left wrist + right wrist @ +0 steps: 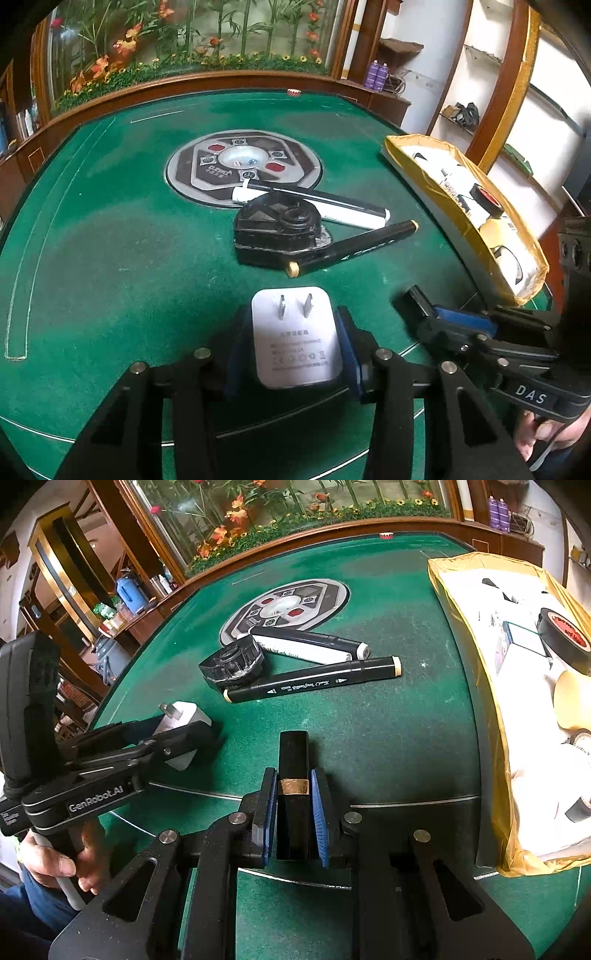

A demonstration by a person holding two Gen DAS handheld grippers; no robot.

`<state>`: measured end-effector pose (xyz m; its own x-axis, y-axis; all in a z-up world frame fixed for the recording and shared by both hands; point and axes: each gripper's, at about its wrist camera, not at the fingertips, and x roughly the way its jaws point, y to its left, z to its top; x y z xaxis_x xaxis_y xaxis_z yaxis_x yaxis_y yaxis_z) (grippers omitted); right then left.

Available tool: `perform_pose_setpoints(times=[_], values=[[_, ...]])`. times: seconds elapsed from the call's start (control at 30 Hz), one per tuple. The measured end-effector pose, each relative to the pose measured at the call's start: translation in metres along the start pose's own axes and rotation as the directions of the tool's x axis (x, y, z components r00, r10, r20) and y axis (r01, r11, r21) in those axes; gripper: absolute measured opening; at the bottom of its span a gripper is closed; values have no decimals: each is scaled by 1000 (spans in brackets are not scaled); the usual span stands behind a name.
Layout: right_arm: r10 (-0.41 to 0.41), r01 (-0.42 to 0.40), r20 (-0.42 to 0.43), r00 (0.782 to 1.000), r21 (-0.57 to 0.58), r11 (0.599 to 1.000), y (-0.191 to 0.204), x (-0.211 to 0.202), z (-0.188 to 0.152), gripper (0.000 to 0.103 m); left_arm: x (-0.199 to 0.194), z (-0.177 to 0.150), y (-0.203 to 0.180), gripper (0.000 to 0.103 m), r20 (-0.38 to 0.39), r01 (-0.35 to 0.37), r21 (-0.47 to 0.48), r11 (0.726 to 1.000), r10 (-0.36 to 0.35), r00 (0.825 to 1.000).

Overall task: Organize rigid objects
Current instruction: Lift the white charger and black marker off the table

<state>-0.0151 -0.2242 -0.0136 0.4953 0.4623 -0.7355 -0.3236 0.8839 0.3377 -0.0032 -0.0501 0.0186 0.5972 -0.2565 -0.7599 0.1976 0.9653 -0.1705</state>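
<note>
Green table [388, 738] lies bare between tools and markers [314, 681].

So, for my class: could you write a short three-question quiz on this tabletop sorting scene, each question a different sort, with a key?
1. True or false: the left gripper holds a white plug adapter.
2. Which thing is clamped in the right gripper?
A. black case with a gold band
B. black marker
C. roll of black tape
3. Fill in: the tape roll lies inside the yellow-edged ____.

Key: 1 true; 2 A; 3 box
</note>
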Motion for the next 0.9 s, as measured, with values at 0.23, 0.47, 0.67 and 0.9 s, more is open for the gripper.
perform_pose_setpoints(times=[0.23, 0.47, 0.67, 0.9], values=[[2, -2, 12, 1000, -1, 1000, 1, -2, -1, 17, -5, 1, 0, 45, 14, 20, -14, 1000, -20, 1000], [1, -1, 39, 999, -11, 1000, 7, -7, -5, 17, -11, 1, 0, 45, 32, 37, -17, 999, -36, 999], [9, -9, 47, 999, -15, 1000, 12, -12, -6, 17, -14, 1, 0, 45, 37, 48, -24, 999, -47, 998], [12, -12, 55, 998, -6, 1000, 10, -17, -6, 17, -17, 2, -3, 45, 42, 61, -22, 998, -60, 997]])
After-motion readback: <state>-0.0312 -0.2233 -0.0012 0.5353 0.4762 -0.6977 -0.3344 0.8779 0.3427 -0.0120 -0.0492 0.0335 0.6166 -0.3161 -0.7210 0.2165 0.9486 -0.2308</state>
